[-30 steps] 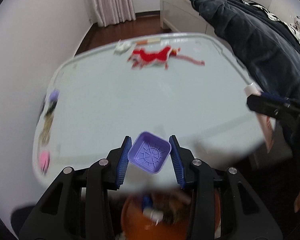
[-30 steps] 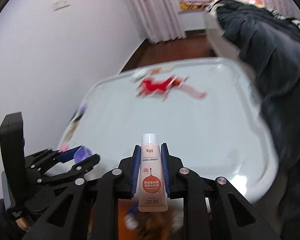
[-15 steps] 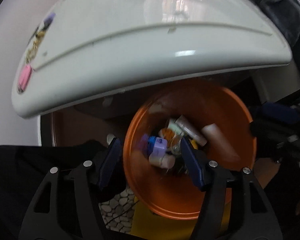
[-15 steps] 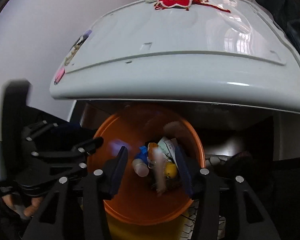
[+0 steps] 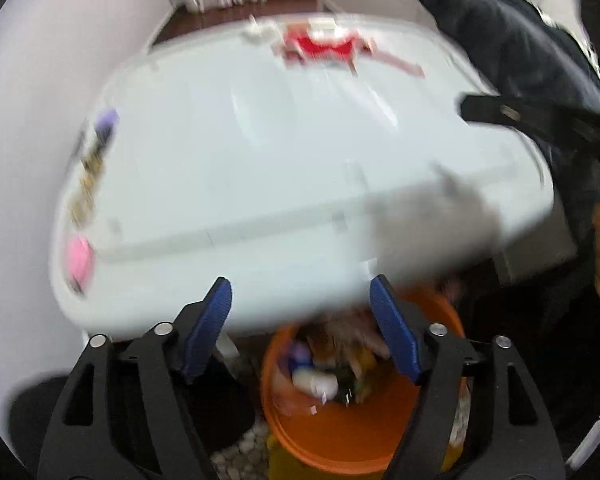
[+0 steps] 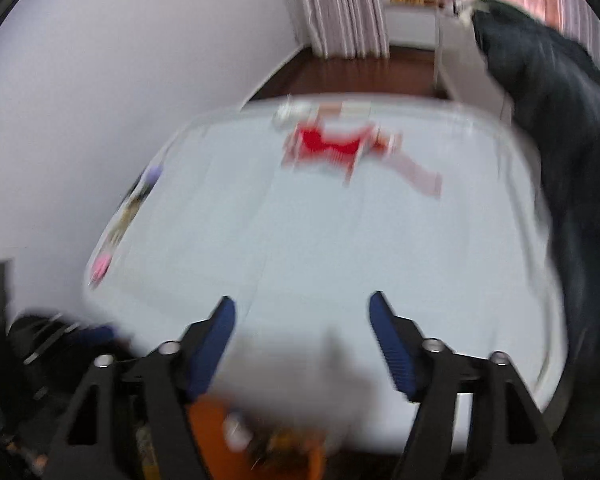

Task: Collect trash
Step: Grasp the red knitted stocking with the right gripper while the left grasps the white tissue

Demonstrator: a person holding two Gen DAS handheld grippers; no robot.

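Writing: none readable, frames blurred. Left gripper [image 5: 300,300] spread wide, empty, over orange bin [image 5: 332,436] holding jumbled trash [image 5: 332,372], orientations unclear. Right gripper [image 6: 300,316] wide, empty, above white table [image 6: 340,248]; red wrapper [image 6: 332,146] at far edge.

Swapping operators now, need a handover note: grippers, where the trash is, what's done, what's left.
Left gripper: open, holding nothing, above the orange bin at the table's near edge.
Right gripper: open, holding nothing, over the white table.
Done: the bin already holds several discarded bits.
Left: red item near the far edge; purple piece, pink piece and small clutter along the left edge. Frames are blurred, so confirm what counts as trash.
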